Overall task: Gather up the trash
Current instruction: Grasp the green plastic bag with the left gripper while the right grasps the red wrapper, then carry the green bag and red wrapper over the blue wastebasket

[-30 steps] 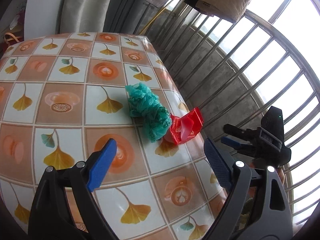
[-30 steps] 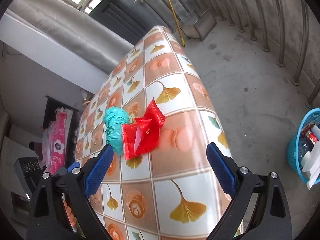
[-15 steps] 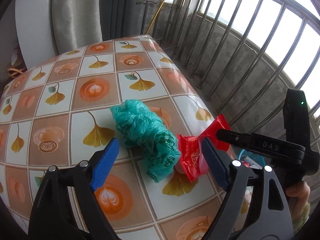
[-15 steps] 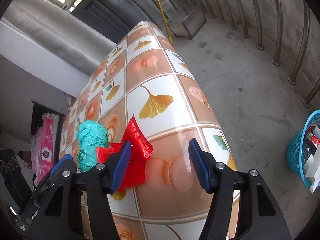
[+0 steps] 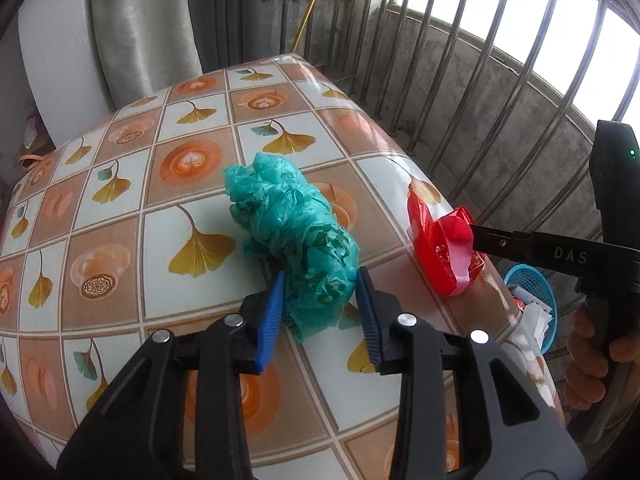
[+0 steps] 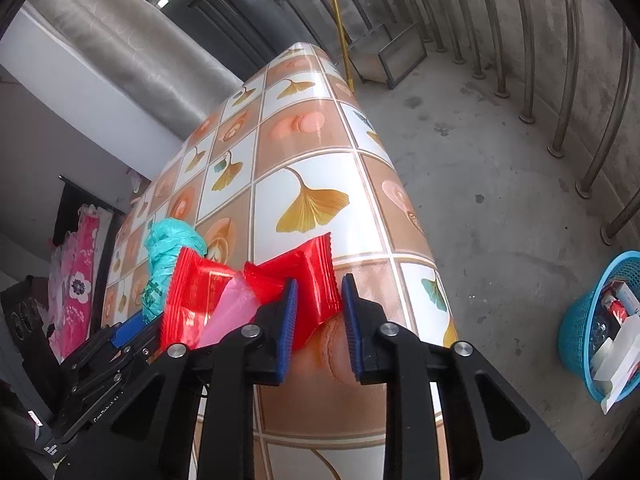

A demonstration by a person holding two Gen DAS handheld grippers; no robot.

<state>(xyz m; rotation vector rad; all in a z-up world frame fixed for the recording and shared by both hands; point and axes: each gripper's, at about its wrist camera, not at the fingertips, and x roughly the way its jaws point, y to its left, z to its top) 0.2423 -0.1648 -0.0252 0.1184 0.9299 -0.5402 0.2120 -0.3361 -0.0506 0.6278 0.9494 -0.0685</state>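
Blue basket [image 6: 576, 332] cut off at right frame edge, contents too small to ID; red wrapper [image 6: 316, 276] hides table [image 6: 312, 160] behind.

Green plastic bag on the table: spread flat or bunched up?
Bunched up: the green plastic bag is a crumpled, wrinkled wad on the table.

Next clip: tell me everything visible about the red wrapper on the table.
The red wrapper is shiny, crinkled plastic film with serrated sealed ends and faint printing, folded and bunched, with a pink translucent patch showing. It lies on the tablecloth near the table's edge, beside the teal plastic bag. One end sits between the pads of the right gripper, whose jaws are closing on it.
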